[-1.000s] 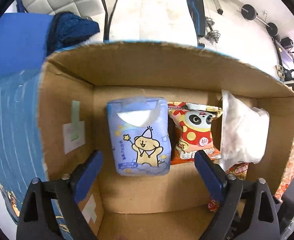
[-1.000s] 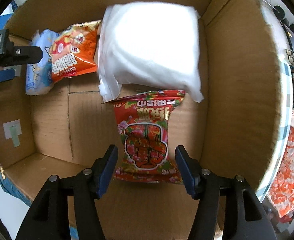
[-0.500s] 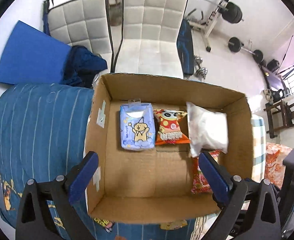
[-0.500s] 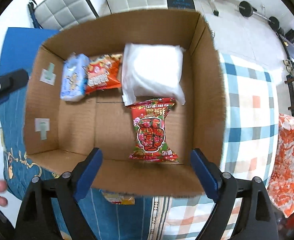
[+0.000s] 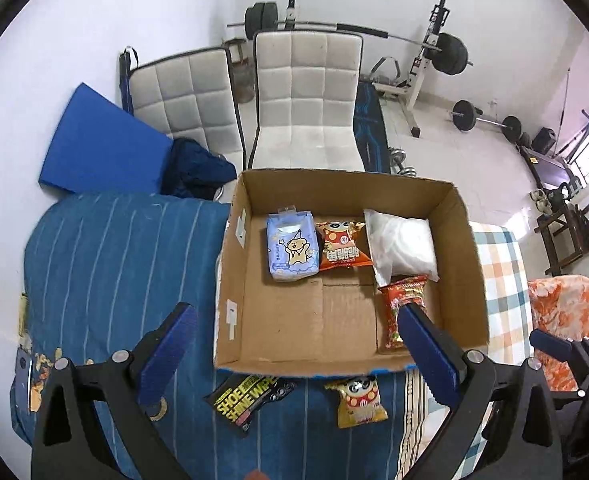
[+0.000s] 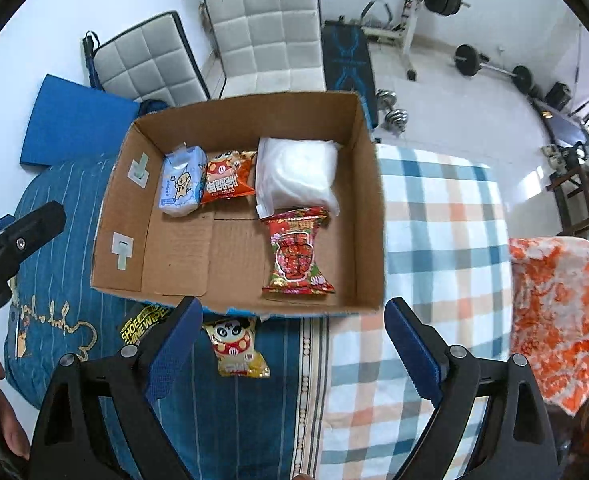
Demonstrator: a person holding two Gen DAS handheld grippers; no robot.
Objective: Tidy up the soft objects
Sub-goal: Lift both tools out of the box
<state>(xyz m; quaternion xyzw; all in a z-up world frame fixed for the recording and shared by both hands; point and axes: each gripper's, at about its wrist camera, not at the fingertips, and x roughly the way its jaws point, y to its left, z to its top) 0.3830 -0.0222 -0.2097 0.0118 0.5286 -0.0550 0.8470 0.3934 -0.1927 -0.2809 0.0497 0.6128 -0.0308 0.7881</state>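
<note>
Soft packets (image 6: 297, 254) lie flat inside open cardboard box (image 6: 368, 216).

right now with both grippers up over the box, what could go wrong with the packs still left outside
The yellow snack pack and the black shoe wipes pack lie tight against the cardboard box near wall, so a reaching gripper could knock the box. The wipes pack is half hidden behind the right gripper finger, so aim may be off. The red snack pack lies loose on the box floor and could be pushed when the next one is dropped.

Cardboard box (image 5: 464, 240) — four soft packs inside
</note>
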